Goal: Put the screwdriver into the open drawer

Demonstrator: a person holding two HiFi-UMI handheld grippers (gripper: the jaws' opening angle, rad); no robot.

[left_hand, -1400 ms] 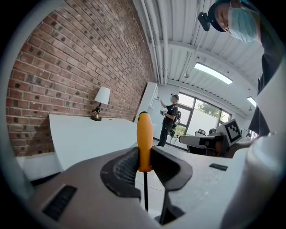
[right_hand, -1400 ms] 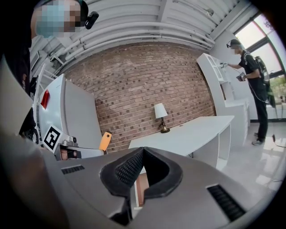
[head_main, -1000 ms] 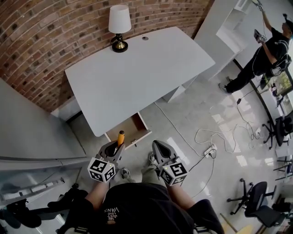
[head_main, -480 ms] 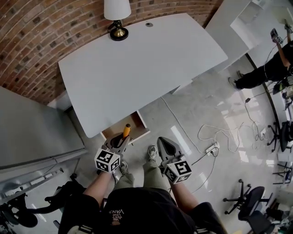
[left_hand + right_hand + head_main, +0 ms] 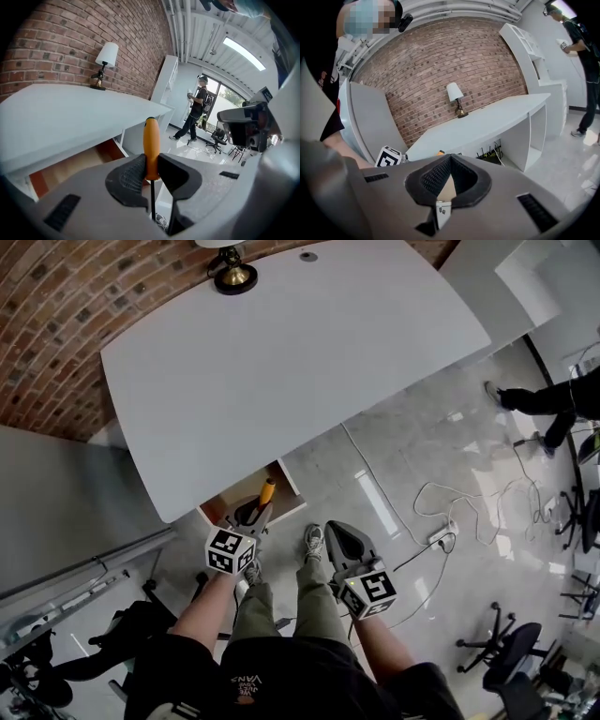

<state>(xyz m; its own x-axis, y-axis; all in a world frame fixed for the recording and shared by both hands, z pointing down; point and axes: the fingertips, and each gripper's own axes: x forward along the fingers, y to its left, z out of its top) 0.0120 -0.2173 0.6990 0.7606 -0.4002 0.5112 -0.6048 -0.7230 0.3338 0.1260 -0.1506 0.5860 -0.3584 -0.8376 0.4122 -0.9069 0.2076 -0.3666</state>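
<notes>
My left gripper (image 5: 255, 515) is shut on a screwdriver (image 5: 151, 147) with an orange handle, held near the handle's lower end. In the head view the orange handle (image 5: 267, 491) points up toward the open wooden drawer (image 5: 217, 510) under the front edge of the white desk (image 5: 291, 362). The left gripper view shows the drawer's wooden inside (image 5: 70, 166) at lower left, just past the jaws. My right gripper (image 5: 339, 538) hangs to the right over the floor, shut with nothing in it; its jaw tips (image 5: 450, 161) meet.
A lamp (image 5: 229, 273) stands at the desk's far left corner. Brick wall behind the desk. A grey panel (image 5: 56, 512) stands to the left. Cables and a power strip (image 5: 441, 535) lie on the floor at right. A person (image 5: 553, 399) stands far right. My shoes (image 5: 312, 542) are below the drawer.
The desk and drawer have come closer and lower in the head view. Both grippers moved forward, and the screwdriver's handle now reaches the drawer's front.
</notes>
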